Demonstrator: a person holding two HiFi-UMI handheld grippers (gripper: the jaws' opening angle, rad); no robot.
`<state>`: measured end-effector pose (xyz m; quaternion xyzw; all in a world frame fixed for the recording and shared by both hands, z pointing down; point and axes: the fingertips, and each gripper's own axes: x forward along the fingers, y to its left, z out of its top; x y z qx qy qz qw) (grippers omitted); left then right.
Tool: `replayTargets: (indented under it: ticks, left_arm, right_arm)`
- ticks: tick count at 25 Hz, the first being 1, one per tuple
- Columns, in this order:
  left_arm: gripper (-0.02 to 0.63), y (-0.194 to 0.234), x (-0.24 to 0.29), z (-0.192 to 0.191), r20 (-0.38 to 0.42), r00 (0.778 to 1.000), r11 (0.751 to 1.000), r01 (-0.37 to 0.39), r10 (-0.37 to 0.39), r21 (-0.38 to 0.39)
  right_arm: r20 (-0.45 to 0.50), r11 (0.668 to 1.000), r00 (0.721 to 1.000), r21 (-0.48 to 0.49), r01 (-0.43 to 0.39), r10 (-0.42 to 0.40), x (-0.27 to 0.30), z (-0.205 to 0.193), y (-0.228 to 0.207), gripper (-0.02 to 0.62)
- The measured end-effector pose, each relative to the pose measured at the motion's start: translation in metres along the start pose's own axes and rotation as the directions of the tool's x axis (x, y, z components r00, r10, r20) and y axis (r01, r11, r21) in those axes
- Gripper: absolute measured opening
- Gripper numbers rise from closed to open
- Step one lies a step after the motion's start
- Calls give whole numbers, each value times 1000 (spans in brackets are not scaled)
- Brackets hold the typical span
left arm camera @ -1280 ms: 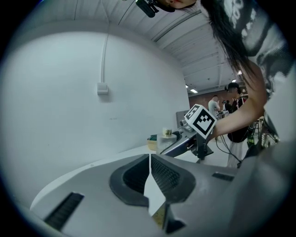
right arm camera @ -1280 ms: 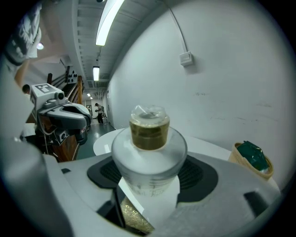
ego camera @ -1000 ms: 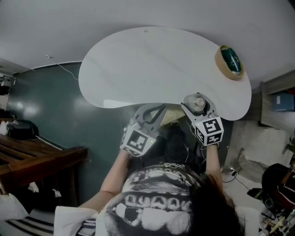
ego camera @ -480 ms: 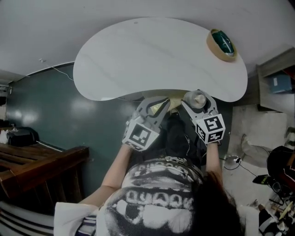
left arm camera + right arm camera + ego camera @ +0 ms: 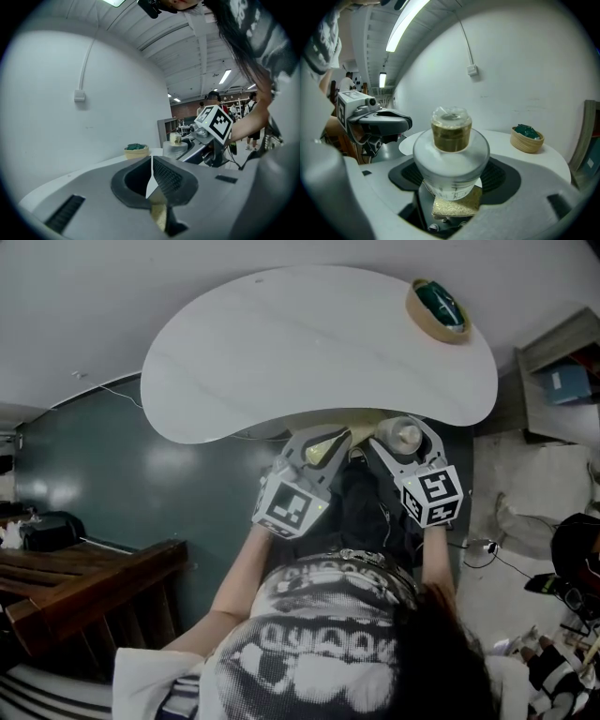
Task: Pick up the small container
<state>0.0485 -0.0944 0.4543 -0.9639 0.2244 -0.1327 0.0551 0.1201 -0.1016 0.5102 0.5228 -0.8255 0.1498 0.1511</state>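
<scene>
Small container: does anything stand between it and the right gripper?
Nothing visible does. The small container sits directly between the jaws of the right gripper, and their pads press on its sides. The left gripper is off to the side, apart from it.

look: small container (image 5: 451, 154), frosted round body, amber neck, clear cap
pose: upright
state: clamped round the body between the right gripper's (image 5: 452, 180) jaws
place: in the head view, at 5 o'clock of the white table (image 5: 281, 343), just beside its near edge

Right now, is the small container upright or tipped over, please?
Upright: the small container stands cap up, clamped in the right gripper.
</scene>
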Motion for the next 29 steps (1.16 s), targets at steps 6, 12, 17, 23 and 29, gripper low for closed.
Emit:
replayTargets:
  ticks: [6,12,17,23,29]
  left_arm:
    - [12,-6,3,4,6,1000,1000,7,-7,7]
    - [12,-9,4,5,7,1000,1000,9,-9,7]
    - [12,-11,6,4,-3,1000,1000,13,-13,8]
    - [12,-12,6,-3,-17,1000,1000,16,-16,0]
    - [12,-11,11,-3,-22,1000,1000,22,-22,3]
  right_arm:
    - [5,1000,1000,6,7,-7,-5,-1,-6,327]
    - [14,1000,1000,21,6,-6,-7,0,-13,327]
    - [6,1000,1000,12,6,-6,-6,-2,-19,327]
    - [-4,1000,1000,13,-3,3,-3,-6,-19,327]
    - [-6,1000,1000,13,-11,11,2,-5,-21,327]
